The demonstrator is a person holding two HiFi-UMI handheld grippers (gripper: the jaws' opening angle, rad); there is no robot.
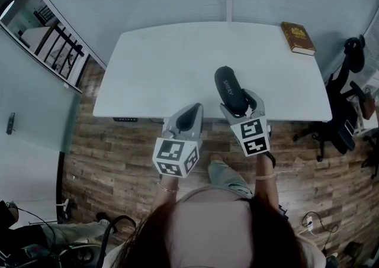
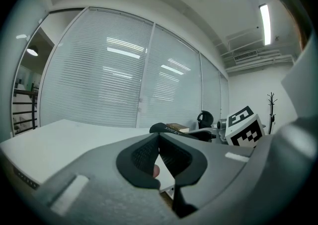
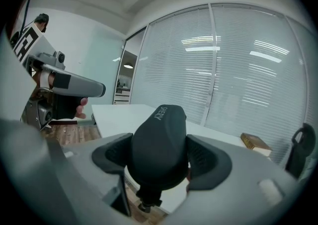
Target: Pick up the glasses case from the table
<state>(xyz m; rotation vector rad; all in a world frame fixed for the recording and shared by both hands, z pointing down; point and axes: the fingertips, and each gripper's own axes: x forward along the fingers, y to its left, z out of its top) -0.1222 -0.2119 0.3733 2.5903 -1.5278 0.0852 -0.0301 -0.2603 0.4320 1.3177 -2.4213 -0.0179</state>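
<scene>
The black glasses case (image 1: 230, 89) is held above the near edge of the white table (image 1: 166, 71). My right gripper (image 1: 238, 105) is shut on the case's near end; in the right gripper view the case (image 3: 161, 144) fills the space between both pads and points away toward the blinds. My left gripper (image 1: 188, 119) hangs just off the table's front edge, to the left of the case, its jaws closed together with nothing between them. In the left gripper view the case (image 2: 171, 129) shows beyond the closed jaws, with the right gripper's marker cube (image 2: 244, 125) beside it.
A brown book (image 1: 298, 37) lies at the table's far right corner. A black office chair (image 1: 342, 107) stands right of the table. Wooden floor lies below the front edge, with cables and dark gear at the lower left. Window blinds run behind the table.
</scene>
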